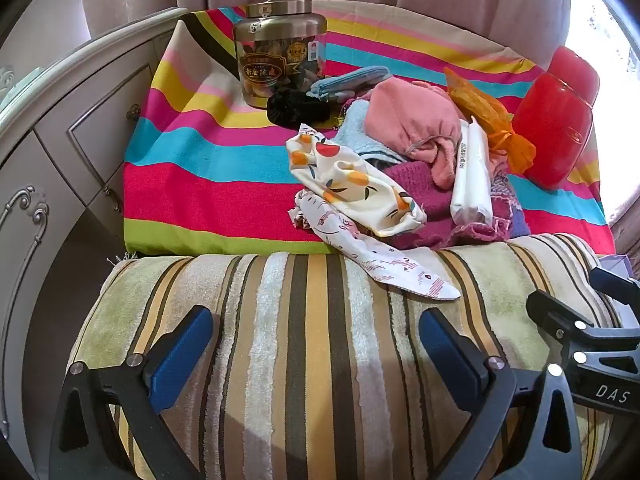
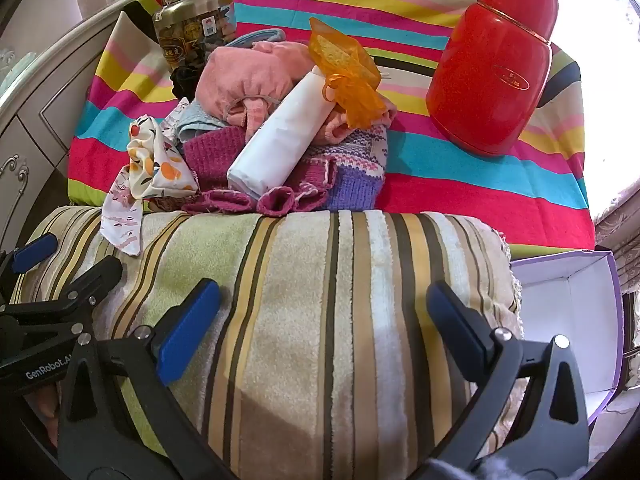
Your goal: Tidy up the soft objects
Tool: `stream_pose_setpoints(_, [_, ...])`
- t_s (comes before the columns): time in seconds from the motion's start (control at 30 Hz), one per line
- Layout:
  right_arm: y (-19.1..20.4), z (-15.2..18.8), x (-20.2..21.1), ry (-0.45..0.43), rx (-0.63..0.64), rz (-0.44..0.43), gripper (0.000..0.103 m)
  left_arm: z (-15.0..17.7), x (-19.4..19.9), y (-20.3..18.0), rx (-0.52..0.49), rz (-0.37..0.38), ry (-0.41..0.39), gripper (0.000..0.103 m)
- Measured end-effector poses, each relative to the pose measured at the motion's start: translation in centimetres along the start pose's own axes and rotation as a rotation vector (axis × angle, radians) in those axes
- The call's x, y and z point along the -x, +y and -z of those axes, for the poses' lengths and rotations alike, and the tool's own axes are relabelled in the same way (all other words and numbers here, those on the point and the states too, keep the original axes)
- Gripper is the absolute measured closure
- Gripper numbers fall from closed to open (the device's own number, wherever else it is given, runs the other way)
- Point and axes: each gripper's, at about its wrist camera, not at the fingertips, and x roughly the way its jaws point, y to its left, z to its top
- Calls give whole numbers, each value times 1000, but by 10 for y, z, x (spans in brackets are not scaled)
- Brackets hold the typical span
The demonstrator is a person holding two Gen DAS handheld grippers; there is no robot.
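Both grippers hang over a striped towel (image 1: 304, 344) with jaws spread wide and nothing between them. The left gripper (image 1: 316, 344) has its blue pads (image 1: 180, 356) well apart, each just above the towel's pile; whether they touch it I cannot tell. The right gripper (image 2: 324, 326) stands beside it, its pads (image 2: 186, 330) equally far apart over the same towel, gripping nothing.

Left to right beyond the towel, on a rainbow-striped cloth (image 1: 192, 184): a white cabinet (image 1: 60, 128) borders the cloth's left edge. A gold-lidded jar (image 1: 280, 52) stands upright at the back, with a black scrunchie (image 1: 298, 108) just in front of it and a blue cloth (image 1: 348, 80) beside it. The soft pile follows: a fruit-print cloth (image 1: 352, 184) lies on a pink-print strip (image 1: 384, 260) whose end droops onto the towel. Behind them sit a light-blue towel (image 1: 358, 132), a pink garment (image 1: 412, 124) and a magenta knit (image 2: 216, 156). A white packet (image 2: 280, 136) lies tilted across the pile, touching an orange mesh bag (image 2: 348, 76). A purple knit (image 2: 360, 176) rests at the pile's right. A red jar (image 2: 496, 68) stands apart, and an open box (image 2: 572, 312) sits at the towel's right end.
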Motion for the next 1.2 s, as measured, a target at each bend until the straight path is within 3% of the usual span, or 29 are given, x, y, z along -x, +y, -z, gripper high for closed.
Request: stream_pose_setpoints(1.2, [-1, 2, 0, -24, 1, 7, 0, 0, 0, -2, 4, -20, -19, 0])
